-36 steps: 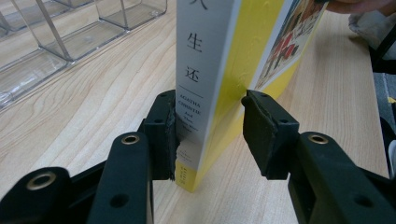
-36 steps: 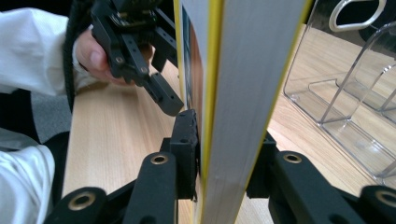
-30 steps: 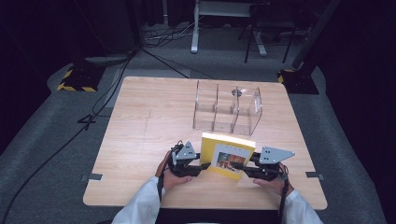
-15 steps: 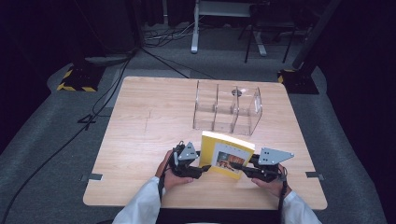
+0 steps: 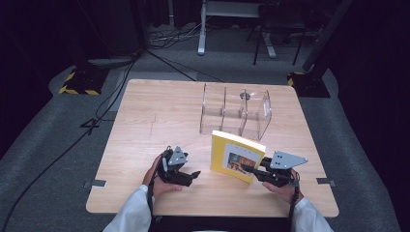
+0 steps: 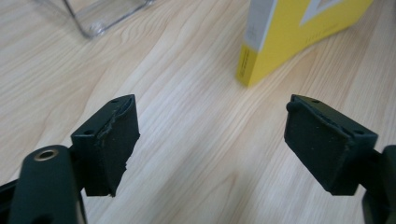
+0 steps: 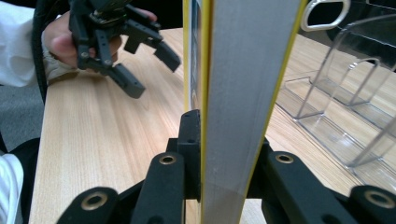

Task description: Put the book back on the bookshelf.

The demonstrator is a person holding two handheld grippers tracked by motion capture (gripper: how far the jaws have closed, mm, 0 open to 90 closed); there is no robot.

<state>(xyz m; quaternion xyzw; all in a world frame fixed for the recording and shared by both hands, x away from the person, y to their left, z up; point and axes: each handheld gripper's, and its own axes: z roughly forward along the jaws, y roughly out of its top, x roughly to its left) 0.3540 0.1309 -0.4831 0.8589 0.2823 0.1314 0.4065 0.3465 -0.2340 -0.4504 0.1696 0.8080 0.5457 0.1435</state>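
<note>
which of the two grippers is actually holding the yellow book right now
The right gripper: its jaws are clamped on the upright yellow book. The left gripper stands apart from it, jaws having just opened with nothing between them.

floor: grey carpet (image 5: 43, 159) | table (image 5: 159, 111): light wood | backdrop: dark, perhaps metal stands (image 5: 203, 29)

I see bare table (image 5: 145, 121) left of the upright book (image 5: 236, 155); the clear rack (image 5: 235, 112) just behind it blocks any push straight forward.
</note>
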